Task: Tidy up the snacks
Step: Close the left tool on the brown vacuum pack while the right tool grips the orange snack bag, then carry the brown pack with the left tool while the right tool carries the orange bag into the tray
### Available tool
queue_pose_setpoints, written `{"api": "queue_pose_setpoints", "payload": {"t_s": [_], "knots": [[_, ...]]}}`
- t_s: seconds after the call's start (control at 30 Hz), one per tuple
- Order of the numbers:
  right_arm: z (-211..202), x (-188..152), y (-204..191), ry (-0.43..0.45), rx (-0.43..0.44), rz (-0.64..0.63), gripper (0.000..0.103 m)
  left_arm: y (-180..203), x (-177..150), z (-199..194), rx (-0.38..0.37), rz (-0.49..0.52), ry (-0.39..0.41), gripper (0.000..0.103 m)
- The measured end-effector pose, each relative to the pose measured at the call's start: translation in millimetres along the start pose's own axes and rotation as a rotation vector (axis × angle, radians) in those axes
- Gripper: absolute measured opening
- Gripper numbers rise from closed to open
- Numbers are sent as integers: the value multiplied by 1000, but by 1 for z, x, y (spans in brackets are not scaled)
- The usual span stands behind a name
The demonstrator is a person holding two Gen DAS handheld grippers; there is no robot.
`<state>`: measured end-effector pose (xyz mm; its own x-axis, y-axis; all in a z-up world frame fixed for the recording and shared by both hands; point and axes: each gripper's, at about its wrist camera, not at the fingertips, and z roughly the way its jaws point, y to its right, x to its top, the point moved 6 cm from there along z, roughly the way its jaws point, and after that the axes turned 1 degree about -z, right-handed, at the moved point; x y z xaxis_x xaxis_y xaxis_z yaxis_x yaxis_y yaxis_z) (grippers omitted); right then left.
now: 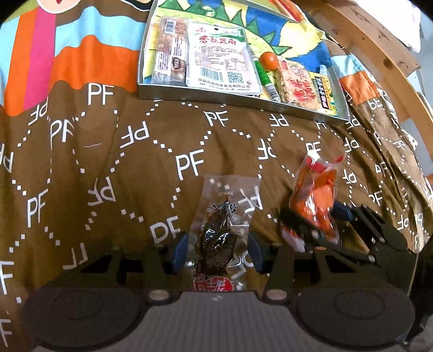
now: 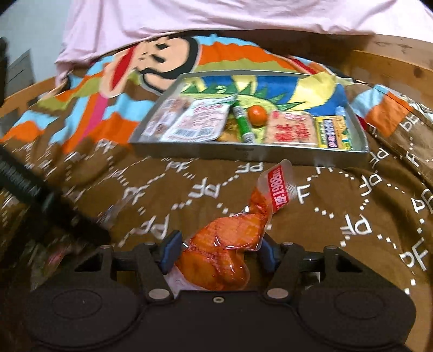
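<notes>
My left gripper [image 1: 217, 251] is shut on a clear packet of dark braised meat [image 1: 222, 232] and holds it above the brown cloth. My right gripper [image 2: 219, 250] is shut on an orange vacuum-packed snack [image 2: 230, 243], whose red-labelled end points toward the tray. The right gripper and the orange snack [image 1: 315, 197] also show at the right of the left wrist view. A shallow grey tray [image 2: 243, 153] lies ahead and holds several snack packets, a green tube [image 2: 242, 121] and a small orange fruit [image 2: 256, 115]. The tray also shows in the left wrist view [image 1: 216, 96].
A brown cloth printed with "PF" [image 1: 121, 162] covers the surface. A curved wooden rail [image 1: 379, 54] runs along the right edge. A pink fabric [image 2: 216, 16] lies beyond the tray. The left gripper's dark arm [image 2: 40, 197] crosses the left of the right wrist view.
</notes>
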<state>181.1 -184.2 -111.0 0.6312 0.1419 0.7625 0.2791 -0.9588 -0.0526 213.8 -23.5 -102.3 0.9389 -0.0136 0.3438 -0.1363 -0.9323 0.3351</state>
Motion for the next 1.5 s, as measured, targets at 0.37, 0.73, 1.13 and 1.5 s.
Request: {"api": "queue_pose_setpoints", "payload": {"t_s": [0.37, 0.73, 1.13, 1.5], "knots": [[-26, -24, -15, -9, 87, 1, 77, 3, -13, -4, 18, 10, 28, 52], [-21, -34, -28, 17, 30, -102, 69, 11, -22, -2, -8, -6, 45, 52], [-46, -39, -35, 45, -29, -143, 55, 9, -34, -15, -60, -78, 114, 52], [-83, -40, -27, 112, -75, -94, 55, 17, -43, -28, -109, -100, 157, 51]]}}
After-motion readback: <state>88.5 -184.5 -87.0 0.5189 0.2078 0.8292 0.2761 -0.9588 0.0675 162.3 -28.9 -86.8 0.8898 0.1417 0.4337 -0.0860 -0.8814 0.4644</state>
